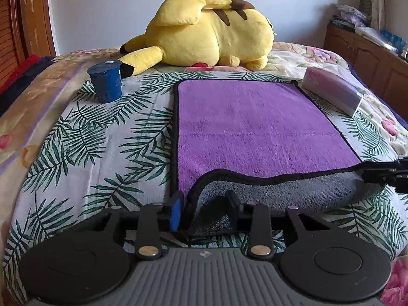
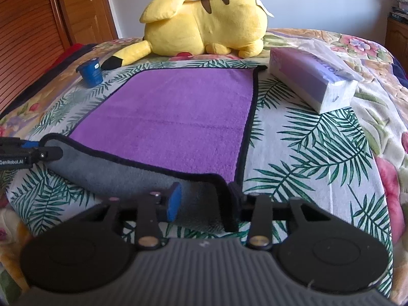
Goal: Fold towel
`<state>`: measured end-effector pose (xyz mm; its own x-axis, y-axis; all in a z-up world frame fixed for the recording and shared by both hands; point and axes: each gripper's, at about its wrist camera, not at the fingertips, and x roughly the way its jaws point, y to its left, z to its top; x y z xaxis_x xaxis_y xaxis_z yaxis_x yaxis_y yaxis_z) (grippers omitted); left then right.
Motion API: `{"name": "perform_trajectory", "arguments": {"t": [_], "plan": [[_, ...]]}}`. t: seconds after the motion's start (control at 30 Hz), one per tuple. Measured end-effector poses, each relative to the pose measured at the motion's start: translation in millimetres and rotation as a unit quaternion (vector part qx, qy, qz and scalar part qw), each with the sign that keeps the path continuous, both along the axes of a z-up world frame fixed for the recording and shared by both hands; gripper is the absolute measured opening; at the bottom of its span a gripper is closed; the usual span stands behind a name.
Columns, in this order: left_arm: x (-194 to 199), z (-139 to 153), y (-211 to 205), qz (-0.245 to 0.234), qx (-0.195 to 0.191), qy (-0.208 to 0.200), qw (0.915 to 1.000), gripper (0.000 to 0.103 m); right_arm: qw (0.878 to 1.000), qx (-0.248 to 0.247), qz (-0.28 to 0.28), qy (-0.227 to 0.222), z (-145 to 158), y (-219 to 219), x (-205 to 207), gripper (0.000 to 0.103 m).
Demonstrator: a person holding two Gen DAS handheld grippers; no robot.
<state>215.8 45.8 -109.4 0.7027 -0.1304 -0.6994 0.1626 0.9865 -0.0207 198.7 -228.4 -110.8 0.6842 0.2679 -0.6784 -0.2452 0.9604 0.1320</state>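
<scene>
"GenRobot.AI" on left tongs (image 2: 48,153)

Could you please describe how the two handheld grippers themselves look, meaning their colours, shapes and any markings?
The left gripper and the right gripper look alike: a grey ribbed body, two round black discs, black linkage arms with metallic rivets, and two fingers, one with a blue pad, the other black. White lettering, partly cut off, marks the left gripper's side in the right wrist view. No cables or sleeves are visible.

Towel (image 1: 255,127): plush matt cloth, purple pile above, grey fleece beneath, black stitched binding. Around it, the bed sheet (image 1: 89,140): smooth printed cotton-like cloth. Behind the towel, plush toy (image 1: 211,35): soft yellow velour. Left of the towel, cup (image 1: 105,83): dull blue plastic. Right, tissue pack (image 2: 313,79): glossy film wrap.
</scene>
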Motion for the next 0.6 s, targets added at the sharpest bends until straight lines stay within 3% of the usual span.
{"name": "perform_trajectory", "arguments": {"t": [0.23,0.4,0.47,0.6], "plan": [[0.6,-6.9,0.0,-0.001,0.004,0.011,0.9999,0.031,1.0,-0.006,-0.002,0.0,-1.2,-1.9,1.0,0.024],[-0.5,-8.1,-0.4,-0.004,0.0,0.01,0.9999,0.017,1.0,-0.008,-0.001,0.006,-4.7,-3.6,2.1,0.02],[-1.4,-8.0,-1.3,-0.005,-0.002,0.009,0.9999,0.013,1.0,-0.007,0.001,0.005,-4.4,-3.7,1.8,0.008],[-3.4,-4.8,-3.8,-0.008,-0.001,0.002,1.0,0.007,1.0,-0.007,0.004,0.002,-3.6,-3.6,1.0,0.005]]}}
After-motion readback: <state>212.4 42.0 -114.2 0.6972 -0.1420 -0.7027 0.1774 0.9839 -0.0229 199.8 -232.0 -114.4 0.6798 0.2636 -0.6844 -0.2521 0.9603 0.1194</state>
